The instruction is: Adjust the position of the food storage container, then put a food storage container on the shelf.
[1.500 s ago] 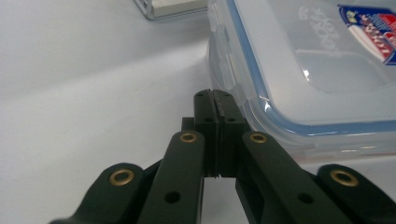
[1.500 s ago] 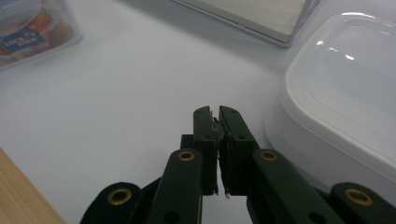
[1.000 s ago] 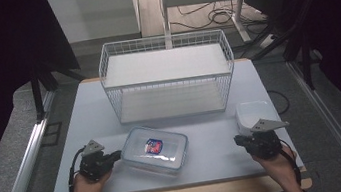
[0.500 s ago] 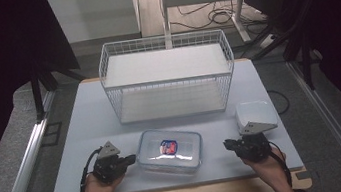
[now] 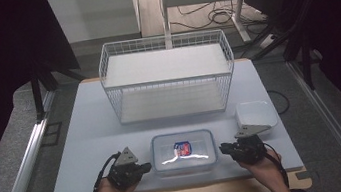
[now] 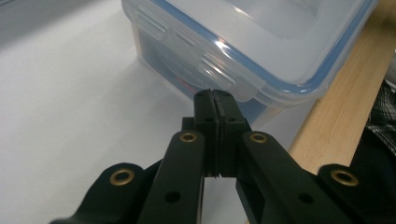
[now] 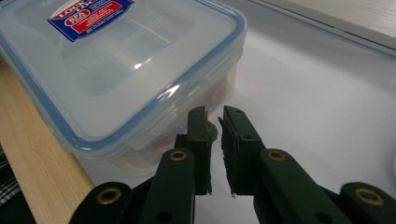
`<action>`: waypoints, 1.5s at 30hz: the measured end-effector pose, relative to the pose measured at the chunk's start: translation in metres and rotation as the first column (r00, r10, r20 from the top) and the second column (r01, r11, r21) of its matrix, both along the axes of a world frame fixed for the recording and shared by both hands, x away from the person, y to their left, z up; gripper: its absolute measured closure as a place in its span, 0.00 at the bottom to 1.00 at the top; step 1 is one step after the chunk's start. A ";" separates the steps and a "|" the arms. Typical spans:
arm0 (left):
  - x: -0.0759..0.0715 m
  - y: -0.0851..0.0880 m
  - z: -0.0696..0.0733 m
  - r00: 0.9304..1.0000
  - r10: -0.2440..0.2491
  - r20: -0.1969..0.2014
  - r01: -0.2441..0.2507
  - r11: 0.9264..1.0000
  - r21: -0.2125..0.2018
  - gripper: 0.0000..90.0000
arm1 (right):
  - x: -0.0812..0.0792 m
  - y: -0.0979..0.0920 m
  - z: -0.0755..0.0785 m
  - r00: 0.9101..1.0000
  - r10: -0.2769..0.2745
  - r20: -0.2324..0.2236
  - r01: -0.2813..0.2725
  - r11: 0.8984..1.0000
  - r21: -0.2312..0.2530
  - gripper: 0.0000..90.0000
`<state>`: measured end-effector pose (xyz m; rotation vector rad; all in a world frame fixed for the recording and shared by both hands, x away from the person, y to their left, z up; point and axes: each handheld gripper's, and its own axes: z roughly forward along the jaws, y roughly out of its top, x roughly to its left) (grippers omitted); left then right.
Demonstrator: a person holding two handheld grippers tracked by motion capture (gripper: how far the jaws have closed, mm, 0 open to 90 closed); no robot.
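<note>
right now the clear lidded container [image 5: 183, 151] sits at the near edge of the desk [image 5: 88, 138], in front of the wire basket [image 5: 168, 78], with a white bowl [image 5: 256, 114] off to its right. the left gripper [image 5: 141, 169] points at its left side clasp, jaws pressed fully together on nothing. the right gripper [image 5: 226, 148] has just been opening: a narrow gap, nothing between the jaws. likely risk: a push from either side slides the box toward the wooden edge, or the tips skid off the clasp.

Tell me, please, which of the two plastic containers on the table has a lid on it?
The clear box with the blue-edged lid and red-and-blue label, lying between the two grippers. The small white tub near the right edge stands open, with no lid.
</note>
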<state>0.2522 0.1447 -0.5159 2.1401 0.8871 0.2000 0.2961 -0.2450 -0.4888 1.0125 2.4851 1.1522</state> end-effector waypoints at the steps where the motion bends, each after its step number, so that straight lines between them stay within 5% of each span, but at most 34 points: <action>1: 0.000 0.000 0.000 1.000 -0.002 0.003 0.002 1.000 0.004 0.99 | 0.000 0.000 0.000 1.000 0.001 0.000 -0.001 1.000 0.000 0.90; 5: -0.001 0.005 0.002 1.000 0.016 0.015 -0.016 1.000 -0.010 0.91 | -0.001 0.001 0.000 1.000 0.005 0.004 -0.005 1.000 -0.009 0.87; 12: 0.002 0.023 -0.001 0.990 0.134 0.033 -0.133 0.991 -0.016 0.52 | -0.001 -0.005 0.001 1.000 -0.017 0.023 0.017 1.000 -0.016 0.66; 19: 0.001 0.030 -0.005 0.989 0.143 0.042 -0.142 0.989 -0.027 0.21 | -0.002 -0.013 0.003 0.999 -0.029 0.022 0.028 1.000 0.013 0.46; 27: 0.002 0.029 -0.011 0.993 0.107 0.057 -0.106 0.994 -0.016 0.09 | -0.003 -0.020 0.006 0.999 -0.025 0.033 0.023 0.998 0.064 0.28; 36: 0.001 0.037 -0.008 0.988 0.116 0.099 -0.106 0.989 -0.107 0.09 | -0.002 -0.022 0.007 0.998 -0.039 0.059 0.032 0.993 0.111 0.16; 45: 0.001 0.034 -0.002 0.990 0.124 0.068 -0.116 0.987 -0.109 0.10 | -0.004 -0.016 0.010 0.998 -0.010 0.058 0.002 0.991 0.130 0.11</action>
